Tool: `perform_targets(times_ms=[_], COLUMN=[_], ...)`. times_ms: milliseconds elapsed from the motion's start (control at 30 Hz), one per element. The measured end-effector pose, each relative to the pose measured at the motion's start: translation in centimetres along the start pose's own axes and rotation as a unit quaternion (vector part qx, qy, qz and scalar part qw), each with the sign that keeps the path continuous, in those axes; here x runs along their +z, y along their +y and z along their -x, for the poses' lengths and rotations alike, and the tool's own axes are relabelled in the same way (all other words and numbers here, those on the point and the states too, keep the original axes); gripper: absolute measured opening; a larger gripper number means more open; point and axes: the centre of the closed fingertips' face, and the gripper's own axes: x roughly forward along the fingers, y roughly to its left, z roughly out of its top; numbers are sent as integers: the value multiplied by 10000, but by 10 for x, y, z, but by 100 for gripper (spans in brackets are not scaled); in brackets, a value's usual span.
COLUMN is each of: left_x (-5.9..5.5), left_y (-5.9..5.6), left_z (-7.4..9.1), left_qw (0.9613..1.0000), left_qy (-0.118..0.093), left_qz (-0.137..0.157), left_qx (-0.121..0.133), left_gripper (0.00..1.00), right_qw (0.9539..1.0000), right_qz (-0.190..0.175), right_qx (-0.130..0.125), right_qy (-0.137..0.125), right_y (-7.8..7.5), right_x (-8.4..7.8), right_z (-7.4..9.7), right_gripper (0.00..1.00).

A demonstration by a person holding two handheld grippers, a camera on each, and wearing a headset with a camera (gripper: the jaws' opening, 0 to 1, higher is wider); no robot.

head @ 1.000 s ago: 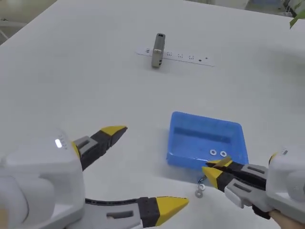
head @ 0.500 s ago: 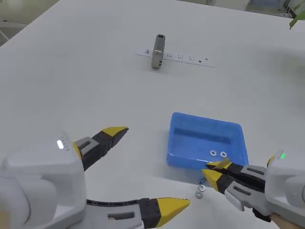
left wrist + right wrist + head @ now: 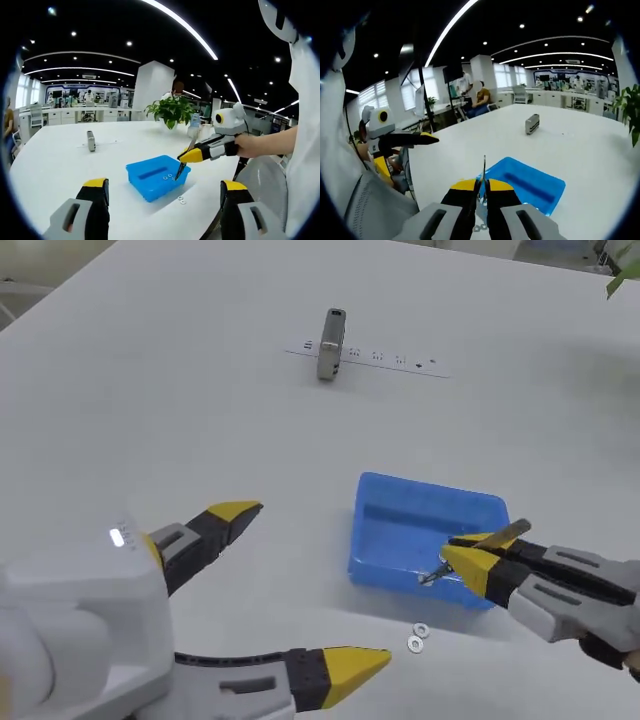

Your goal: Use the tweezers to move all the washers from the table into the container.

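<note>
The blue container (image 3: 400,510) sits on the white table at centre right. My right gripper (image 3: 466,565) is shut on thin metal tweezers (image 3: 436,573), whose tips hang over the container's near edge. I cannot tell whether the tips hold a washer. Two washers (image 3: 417,637) lie on the table just in front of the container. My left gripper (image 3: 295,590) stands open and holds nothing at lower left, apart from the container. In the left gripper view the tweezers (image 3: 180,170) point down into the container (image 3: 145,182). In the right gripper view the jaws pinch the tweezers (image 3: 484,172).
A white power strip (image 3: 385,359) with a grey adapter (image 3: 332,344) plugged in lies at the far side of the table. A potted plant (image 3: 172,111) stands beyond the table's end. People sit at desks in the background.
My right gripper has risen from beside the washers on the table and moved back over the container's near edge, with the tweezers now tilted down into it. The left gripper has barely moved.
</note>
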Motion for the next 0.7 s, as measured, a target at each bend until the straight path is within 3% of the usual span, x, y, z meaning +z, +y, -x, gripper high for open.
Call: perform_targets(times_ms=[300, 433, 700], left_x=[-1, -1, -2], left_y=[2, 4, 6], left_z=[1, 2, 3], left_qw=[10000, 10000, 10000], left_qy=[5, 7, 22], left_qz=[-1, 2, 23], left_qx=[16, 45, 88], left_gripper=[94, 94, 94], right_qw=[9992, 9987, 9974], right_qz=[-1, 125, -232], right_qx=[-397, -469, -539], right_qy=[-2, 175, 421], right_y=[-37, -48, -67], right_x=[6, 2, -15], right_z=[-14, -22, -37], right_gripper=[3, 3, 3])
